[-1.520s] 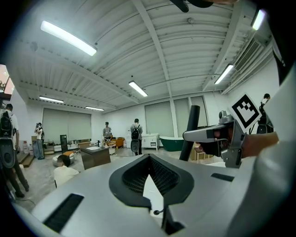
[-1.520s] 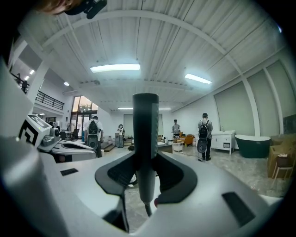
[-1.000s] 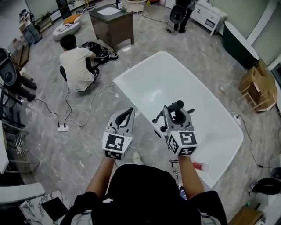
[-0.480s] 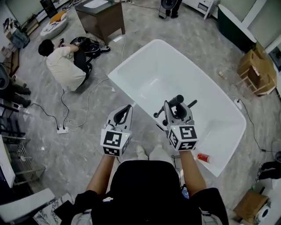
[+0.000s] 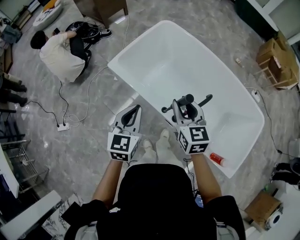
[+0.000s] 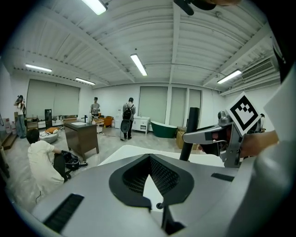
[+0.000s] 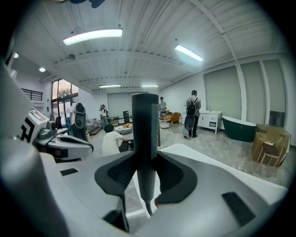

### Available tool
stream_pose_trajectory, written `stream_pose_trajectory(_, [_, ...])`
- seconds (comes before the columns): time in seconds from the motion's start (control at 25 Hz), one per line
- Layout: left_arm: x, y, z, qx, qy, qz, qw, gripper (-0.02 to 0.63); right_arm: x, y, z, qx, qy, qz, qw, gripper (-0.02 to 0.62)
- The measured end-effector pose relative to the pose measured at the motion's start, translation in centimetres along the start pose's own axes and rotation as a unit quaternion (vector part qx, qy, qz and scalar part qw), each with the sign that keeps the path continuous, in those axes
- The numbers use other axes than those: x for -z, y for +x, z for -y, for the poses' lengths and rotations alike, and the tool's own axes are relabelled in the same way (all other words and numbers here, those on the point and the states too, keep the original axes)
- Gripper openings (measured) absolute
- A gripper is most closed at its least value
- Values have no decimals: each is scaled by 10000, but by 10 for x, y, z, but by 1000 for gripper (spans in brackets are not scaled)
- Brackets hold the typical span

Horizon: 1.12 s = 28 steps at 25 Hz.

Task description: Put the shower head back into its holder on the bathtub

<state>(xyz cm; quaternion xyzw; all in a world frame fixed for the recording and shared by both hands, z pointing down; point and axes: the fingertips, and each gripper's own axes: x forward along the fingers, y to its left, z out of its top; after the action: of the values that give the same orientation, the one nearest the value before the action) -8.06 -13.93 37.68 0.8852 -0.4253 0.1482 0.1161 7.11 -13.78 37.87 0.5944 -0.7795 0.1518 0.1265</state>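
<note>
Person (image 5: 58, 52): upper left, crouched on the floor, light top, dark hair.
Bag (image 5: 83, 31): black, touching the person, upper left.
Power strip (image 5: 63, 126): white, left of centre, with cables (image 5: 61, 101) running up toward the person.
Cabinet (image 5: 105, 5): dark brown, top edge.
Boxes (image 5: 276, 61): cardboard, upper right edge.
Bottle (image 5: 216, 159): red, lying flat, lower right.
Floor (image 5: 70, 159): grey, marbled.

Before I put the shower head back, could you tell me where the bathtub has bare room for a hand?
The bathtub is bare inside from its middle to the far end, bordered by its rim. It is crowded at the near side: the right gripper holds the shower head there, and a red bottle lies on the rim's near right corner.
</note>
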Motion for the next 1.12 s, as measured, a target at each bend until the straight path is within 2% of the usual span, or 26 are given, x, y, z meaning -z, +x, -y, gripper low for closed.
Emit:
stream_pose_trajectory(0.12, [19, 16, 0, 56, -149, -152, 9998, 14, 17, 15, 3, -62, 26, -194, 9998, 138])
stream_pose_trajectory(0.4, [67, 54, 7, 136, -202, -455, 9987, 14, 65, 41, 21, -141, 111, -642, 9978, 138])
stream_pose_trajectory(0.6, [89, 71, 10, 262, -186, -438, 9985, 14, 100, 60, 32, -198, 140, -957, 9951, 138])
stream_pose_trajectory(0.84, [121, 95, 0, 150, -229, -671, 9974, 14, 148, 81, 35, -294, 142, -1369, 9900, 137])
stream_pose_trajectory(1.12, [169, 105, -2, -10, -461, -940, 9945, 14, 208, 98, 37, -353, 53, -1808, 9829, 138])
